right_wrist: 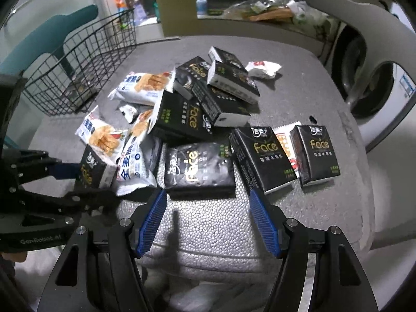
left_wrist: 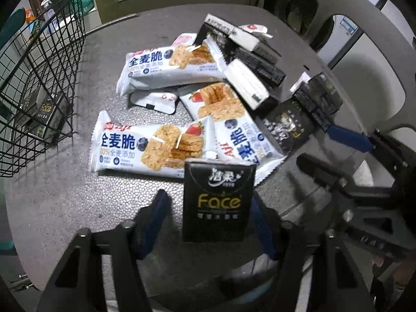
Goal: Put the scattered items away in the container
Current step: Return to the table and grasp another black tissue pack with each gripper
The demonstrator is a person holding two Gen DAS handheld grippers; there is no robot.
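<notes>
Pinching black Face tissue pack (left_wrist: pixel 218 200) at narrow sides, left gripper (left_wrist: pixel 208 218) jaws closed on it, near desk (left_wrist: pixel 52 202) edge. Pack light, soft, film slippery; squeeze gently. Wire basket (left_wrist: pixel 39 78) far left. Right gripper (right_wrist: pixel 208 221) jaws spread, empty.

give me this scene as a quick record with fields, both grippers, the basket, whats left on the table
left gripper: jaws around an upright black Face tissue pack; a gap shows beside one pad, so the grip is unconfirmed
right gripper: open, nothing between its pads, above the table
black wire basket: far left of the grey table, one black pack inside
left on table: white cereal bar wrappers, a heap of more black tissue packs, small white sachets
</notes>
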